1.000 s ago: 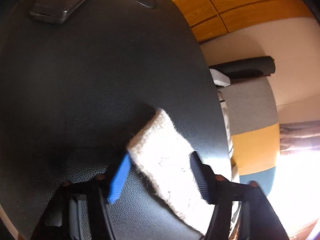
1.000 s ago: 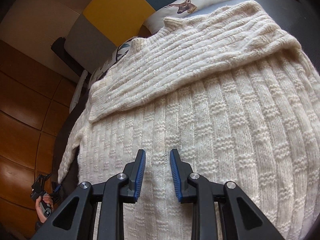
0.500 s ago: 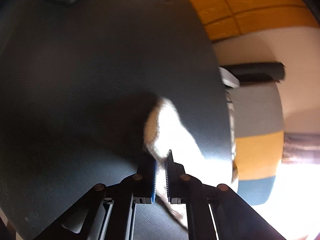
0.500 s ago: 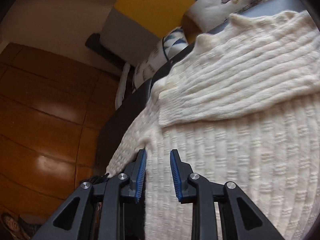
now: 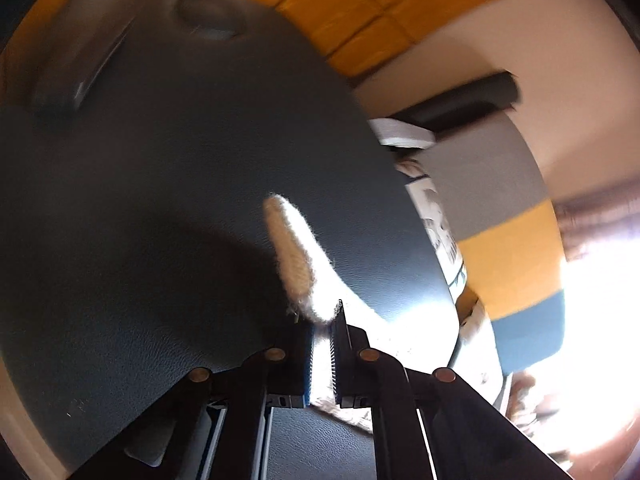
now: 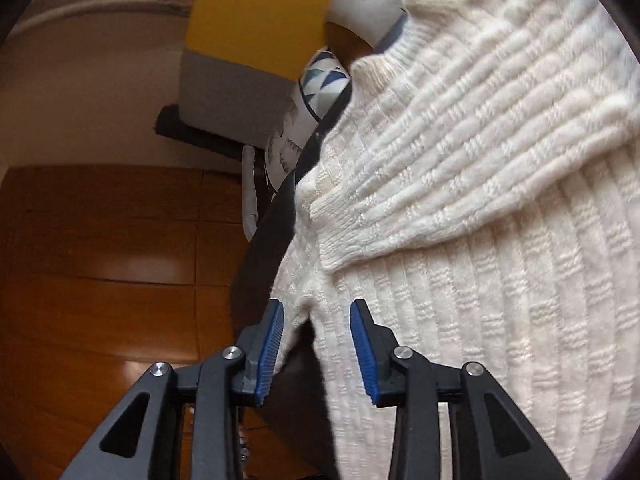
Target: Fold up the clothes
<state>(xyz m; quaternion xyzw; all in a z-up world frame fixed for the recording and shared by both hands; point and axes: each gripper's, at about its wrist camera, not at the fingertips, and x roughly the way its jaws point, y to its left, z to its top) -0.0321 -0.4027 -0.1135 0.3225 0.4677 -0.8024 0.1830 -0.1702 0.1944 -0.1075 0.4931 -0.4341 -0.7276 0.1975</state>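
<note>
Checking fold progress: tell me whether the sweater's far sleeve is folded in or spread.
Folded in: the sleeve lies across the sweater body, cuff near its edge.

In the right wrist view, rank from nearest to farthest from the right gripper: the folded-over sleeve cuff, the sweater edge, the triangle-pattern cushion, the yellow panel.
From the right gripper:
1. Sweater edge, between the open fingers.
2. Folded-over sleeve cuff, just ahead, slightly right.
3. Triangle-pattern cushion, beyond the table edge.
4. Yellow panel, farthest, upper left.

Blurred dark object [image 5: 76, 80] on the table's [image 5: 140, 200] far edge
</note>
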